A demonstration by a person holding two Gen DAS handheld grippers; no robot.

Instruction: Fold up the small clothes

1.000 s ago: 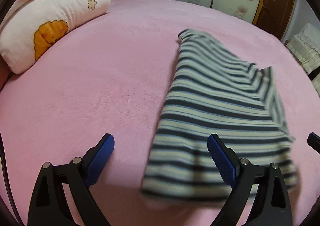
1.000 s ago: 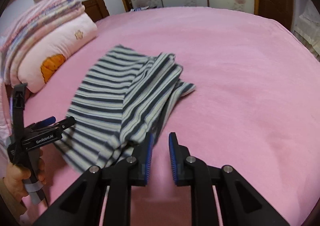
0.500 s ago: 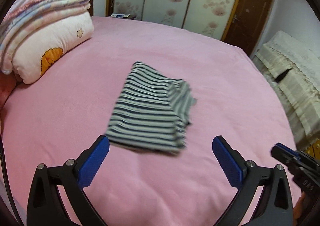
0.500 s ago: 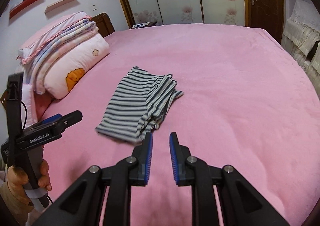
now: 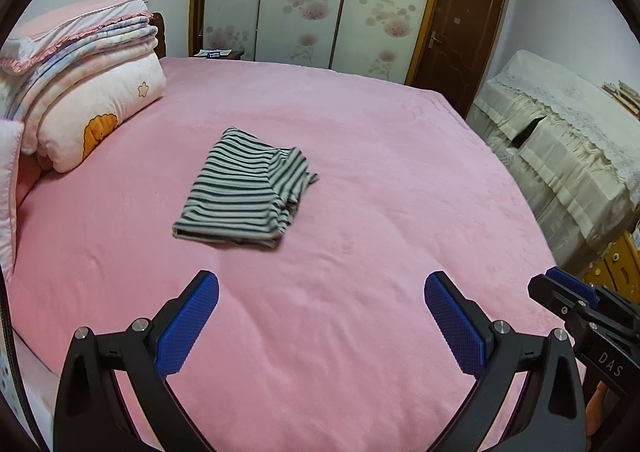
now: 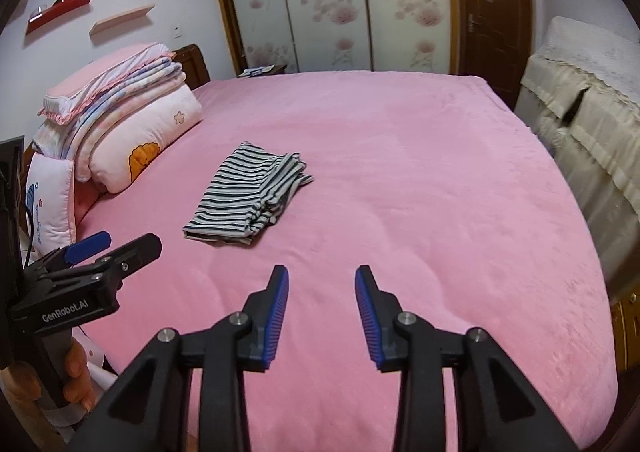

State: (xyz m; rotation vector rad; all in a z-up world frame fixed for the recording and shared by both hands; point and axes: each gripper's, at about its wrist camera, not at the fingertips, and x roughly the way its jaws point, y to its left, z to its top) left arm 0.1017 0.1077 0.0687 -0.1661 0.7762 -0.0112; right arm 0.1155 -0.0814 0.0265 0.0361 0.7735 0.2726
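Note:
A small dark-and-white striped garment [image 5: 244, 188] lies folded flat on the pink bed [image 5: 360, 156]; it also shows in the right wrist view [image 6: 248, 194]. My left gripper [image 5: 320, 284] is wide open and empty, held above the bed's near edge, well short of the garment. My right gripper [image 6: 322, 272] is open and empty, also back from the garment. The left gripper shows at the left of the right wrist view [image 6: 116, 248], and the right gripper at the right edge of the left wrist view [image 5: 560, 288].
Folded quilts and a pillow [image 5: 80, 92] are stacked at the bed's head on the left. A cloth-covered cabinet [image 5: 560, 140] stands along the right side. A sliding-door wardrobe [image 5: 320, 0] and a brown door [image 5: 456, 32] are behind the bed.
Both grippers have pulled back and up, away from the garment, which now lies folded on the bed. The right gripper's jaws have opened; the left stayed open.

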